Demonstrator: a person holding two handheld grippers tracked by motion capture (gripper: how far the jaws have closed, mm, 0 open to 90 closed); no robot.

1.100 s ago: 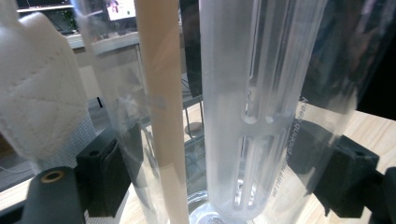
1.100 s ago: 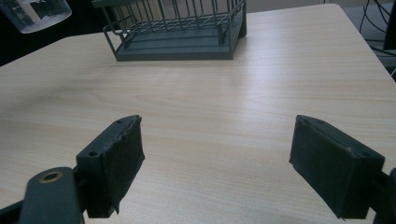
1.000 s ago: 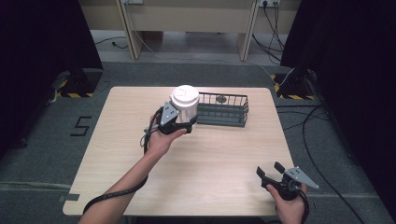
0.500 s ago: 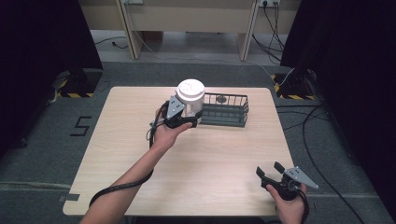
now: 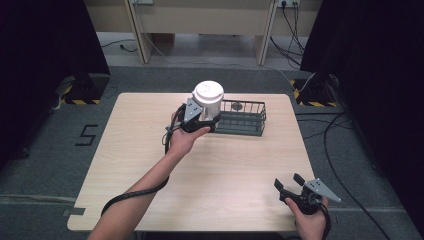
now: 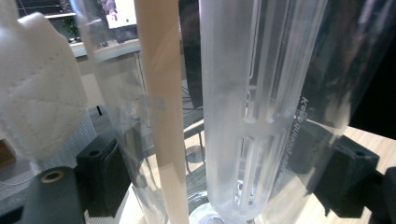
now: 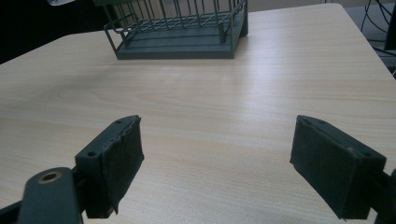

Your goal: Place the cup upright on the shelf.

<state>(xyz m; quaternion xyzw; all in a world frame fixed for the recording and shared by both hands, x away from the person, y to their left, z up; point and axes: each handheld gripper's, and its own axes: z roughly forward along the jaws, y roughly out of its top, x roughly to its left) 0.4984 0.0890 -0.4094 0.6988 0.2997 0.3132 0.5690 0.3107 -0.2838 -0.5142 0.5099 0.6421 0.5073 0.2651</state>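
Left gripper [image 5: 202,119] clamps clear lidded jar [image 5: 208,100] beside wire basket [image 5: 243,119]; right gripper [image 5: 292,186] spread wide over table [image 5: 225,170].

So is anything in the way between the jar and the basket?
Nothing visible. The left gripper holds the jar lifted by the basket's left end. A small dark thing lies inside, further right.
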